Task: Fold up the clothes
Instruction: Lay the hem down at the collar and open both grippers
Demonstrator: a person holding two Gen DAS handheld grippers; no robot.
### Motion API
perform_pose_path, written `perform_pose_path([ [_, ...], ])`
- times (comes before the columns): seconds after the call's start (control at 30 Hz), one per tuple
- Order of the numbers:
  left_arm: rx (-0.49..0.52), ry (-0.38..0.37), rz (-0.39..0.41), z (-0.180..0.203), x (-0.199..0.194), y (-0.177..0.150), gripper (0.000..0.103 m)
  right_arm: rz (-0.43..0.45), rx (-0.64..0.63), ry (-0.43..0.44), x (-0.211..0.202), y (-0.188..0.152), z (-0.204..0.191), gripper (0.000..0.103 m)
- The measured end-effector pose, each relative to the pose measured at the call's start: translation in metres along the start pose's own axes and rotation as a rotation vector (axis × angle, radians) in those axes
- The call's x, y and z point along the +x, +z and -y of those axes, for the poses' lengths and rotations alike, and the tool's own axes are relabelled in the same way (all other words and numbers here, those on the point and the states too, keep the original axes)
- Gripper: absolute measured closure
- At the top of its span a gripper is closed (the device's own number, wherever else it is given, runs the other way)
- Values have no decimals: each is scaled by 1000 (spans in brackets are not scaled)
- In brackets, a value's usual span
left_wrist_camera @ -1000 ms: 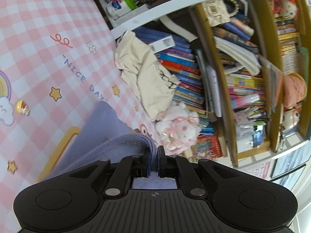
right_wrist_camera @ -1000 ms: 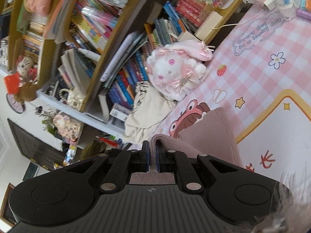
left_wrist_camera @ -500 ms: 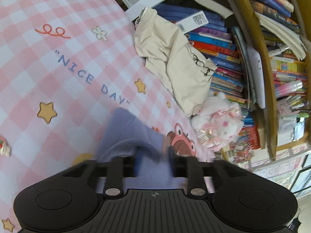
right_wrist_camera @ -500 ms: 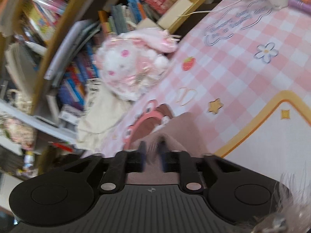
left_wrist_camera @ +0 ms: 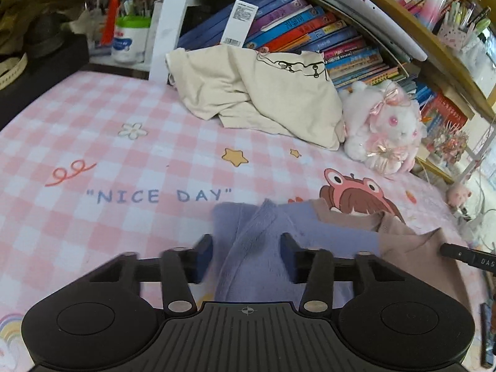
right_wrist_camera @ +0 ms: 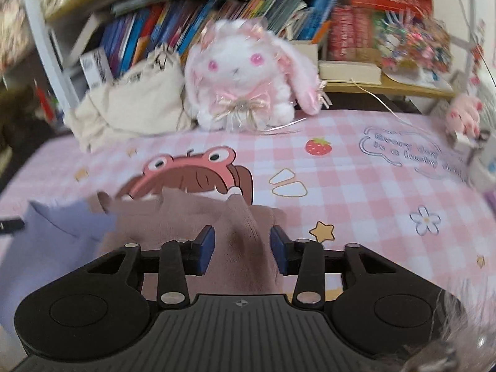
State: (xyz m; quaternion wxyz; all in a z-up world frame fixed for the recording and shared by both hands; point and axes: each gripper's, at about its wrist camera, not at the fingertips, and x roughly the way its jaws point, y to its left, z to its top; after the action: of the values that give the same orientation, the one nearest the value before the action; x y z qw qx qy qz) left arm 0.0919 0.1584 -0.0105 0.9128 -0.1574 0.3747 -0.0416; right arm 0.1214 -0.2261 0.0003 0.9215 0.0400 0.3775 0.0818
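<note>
The two-tone fleece garment (left_wrist_camera: 310, 235) lies flat on the pink checked worktop (left_wrist_camera: 93, 142), just in front of the printed frog cartoon (left_wrist_camera: 353, 189): its lavender half lies to the left of the frog, its dusty-pink half (right_wrist_camera: 192, 217) directly below it and partly over the cartoon's lower edge. The left hand-held gripper (left_wrist_camera: 246, 252) hovers over the lavender half with its jaws apart and closing; a raised ridge of lavender fleece stands between the blue pads (left_wrist_camera: 286, 249) without being pressed by either. The right hand-held gripper (right_wrist_camera: 241, 248) stands the same way over the dusty-pink half, jaws apart and closing, a low fold of pink fabric between them and clear of both pads. Behind the frog cartoon, a white and pink plush rabbit (right_wrist_camera: 245, 74) sits against the bookshelf (left_wrist_camera: 310, 31), and a crumpled cream cloth bag (left_wrist_camera: 263, 93) lies just left of the rabbit. The words "NICE DAY" (left_wrist_camera: 158, 195) are printed well to the left of the frog
</note>
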Motion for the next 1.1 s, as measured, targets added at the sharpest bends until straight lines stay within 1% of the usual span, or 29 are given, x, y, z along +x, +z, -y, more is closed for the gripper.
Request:
perform_pose_path([
  [0.03, 3, -2, -6, 0, 2, 0, 99, -6, -6, -13, 4, 0, 0, 97],
  [0.07, 3, -4, -7, 0, 3, 0, 100, 9, 21, -11, 3, 0, 2, 97],
  [0.1, -16, -8, 11, -2, 0, 2, 100, 35, 65, -1, -1, 1, 6, 97],
  [0.17, -60, -23, 56, -7, -8, 3, 100, 86, 135, 1, -10, 0, 14, 97],
  [0.2, -79, -27, 70, -10, -10, 3, 100, 93, 150, -4, -11, 0, 16, 97],
  [0.3, -83, 6, -4, -15, 11, 2, 100, 19, 170, -14, 9, -3, 21, 97],
  [0.37, -76, 26, -29, -16, 21, 0, 99, -17, 197, -8, 22, -6, 27, 97],
  [0.47, -67, 27, -24, -15, 22, -1, 98, -23, 247, 21, 27, -10, 34, 97],
  [0.6, -53, 21, -8, -15, 19, -3, 96, -24, 254, 41, 24, -11, 38, 96],
  [0.63, -50, 19, -2, -15, 18, -3, 95, -23, 258, 46, 22, -10, 39, 92],
  [0.67, -48, 16, 3, -14, 16, -3, 93, -22, 263, 49, 20, -10, 39, 90],
  [0.7, -47, 14, 6, -14, 14, -4, 91, -22, 268, 51, 17, -10, 39, 83],
  [0.73, -49, 17, 1, -14, 12, -5, 85, -23, 276, 50, 15, -11, 40, 77],
  [0.77, -51, 20, -5, -14, 11, -6, 79, -26, 286, 45, 13, -13, 41, 66],
  [0.8, -59, 24, -15, -15, 11, -7, 75, -32, 300, 43, 12, -15, 42, 65],
  [0.83, -68, 26, -24, -17, 11, -8, 73, -43, 319, 47, 13, -18, 44, 65],
  [0.87, -79, 20, -29, -19, 12, -9, 73, -55, 340, 54, 15, -21, 46, 65],
  [0.9, -90, 15, -34, -21, 14, -10, 73, -59, 359, 64, 15, -24, 47, 69],
  [1.0, -143, -5, -45, -30, 18, -10, 79, -59, 398, 85, 15, -27, 46, 77],
  [1.03, -150, 2, -43, -32, 18, -8, 81, -59, 406, 89, 15, -27, 45, 80],
  [1.1, -164, 17, -38, -36, 20, -5, 81, -69, 427, 119, 16, -26, 43, 81],
])
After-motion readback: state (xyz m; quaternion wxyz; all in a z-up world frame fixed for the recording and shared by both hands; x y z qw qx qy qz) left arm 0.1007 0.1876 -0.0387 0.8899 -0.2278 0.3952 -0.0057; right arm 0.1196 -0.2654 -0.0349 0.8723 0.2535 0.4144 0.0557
